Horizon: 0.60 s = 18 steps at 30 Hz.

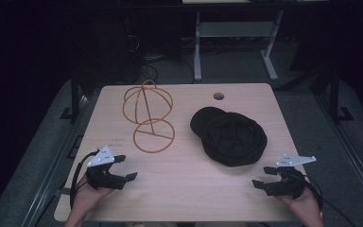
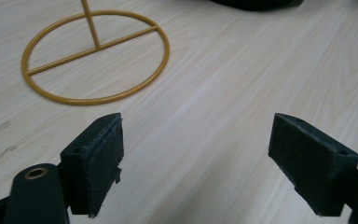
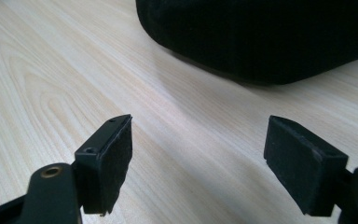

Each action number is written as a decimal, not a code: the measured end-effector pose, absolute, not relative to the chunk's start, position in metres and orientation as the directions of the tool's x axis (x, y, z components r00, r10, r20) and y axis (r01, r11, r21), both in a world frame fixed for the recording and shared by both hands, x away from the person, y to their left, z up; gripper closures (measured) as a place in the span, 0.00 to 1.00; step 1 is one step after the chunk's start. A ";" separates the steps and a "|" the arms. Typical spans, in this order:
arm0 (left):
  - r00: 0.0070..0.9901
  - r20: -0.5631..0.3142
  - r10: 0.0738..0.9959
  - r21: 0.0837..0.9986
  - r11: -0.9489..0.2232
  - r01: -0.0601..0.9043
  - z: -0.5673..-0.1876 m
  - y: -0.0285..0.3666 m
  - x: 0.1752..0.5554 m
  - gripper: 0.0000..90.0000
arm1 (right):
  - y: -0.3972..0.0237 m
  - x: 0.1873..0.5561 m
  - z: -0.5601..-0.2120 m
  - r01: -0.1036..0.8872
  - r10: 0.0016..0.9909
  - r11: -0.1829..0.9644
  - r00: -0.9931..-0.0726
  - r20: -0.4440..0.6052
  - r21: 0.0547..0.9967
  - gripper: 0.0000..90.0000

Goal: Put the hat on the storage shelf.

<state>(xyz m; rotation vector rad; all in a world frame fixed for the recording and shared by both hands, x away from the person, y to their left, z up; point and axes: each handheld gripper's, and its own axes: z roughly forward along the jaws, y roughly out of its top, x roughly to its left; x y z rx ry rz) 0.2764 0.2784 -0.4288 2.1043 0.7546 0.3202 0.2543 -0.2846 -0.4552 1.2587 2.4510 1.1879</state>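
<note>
The left gripper [image 1: 125, 166] sat at the near left of the wooden table [image 1: 184, 189], its jaws spread wide with nothing between them. Ahead of it and slightly to its right stood a gold wire hat stand [image 1: 149, 113], its round base ring [image 2: 95, 56] lying flat on the wood just beyond the jaw tips. The right gripper [image 1: 263, 176] rested at the near right, jaws likewise spread and empty. Just ahead of it, to its left, lay a black hat [image 1: 229, 135], untouched by either gripper.
</note>
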 end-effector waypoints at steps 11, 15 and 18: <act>0.804 -0.054 0.592 0.796 -0.461 0.393 -0.426 0.267 0.274 0.20 | -0.286 0.256 -0.456 0.619 0.735 0.350 -0.647 0.203 0.703 0.26; 0.816 -0.080 0.572 0.799 -0.453 0.395 -0.422 0.258 0.273 0.20 | -0.284 0.255 -0.455 0.618 0.737 0.348 -0.645 0.202 0.705 0.25; 0.834 -0.073 0.546 0.799 -0.468 0.377 -0.417 0.248 0.272 0.20 | -0.284 0.255 -0.454 0.617 0.736 0.345 -0.645 0.204 0.707 0.25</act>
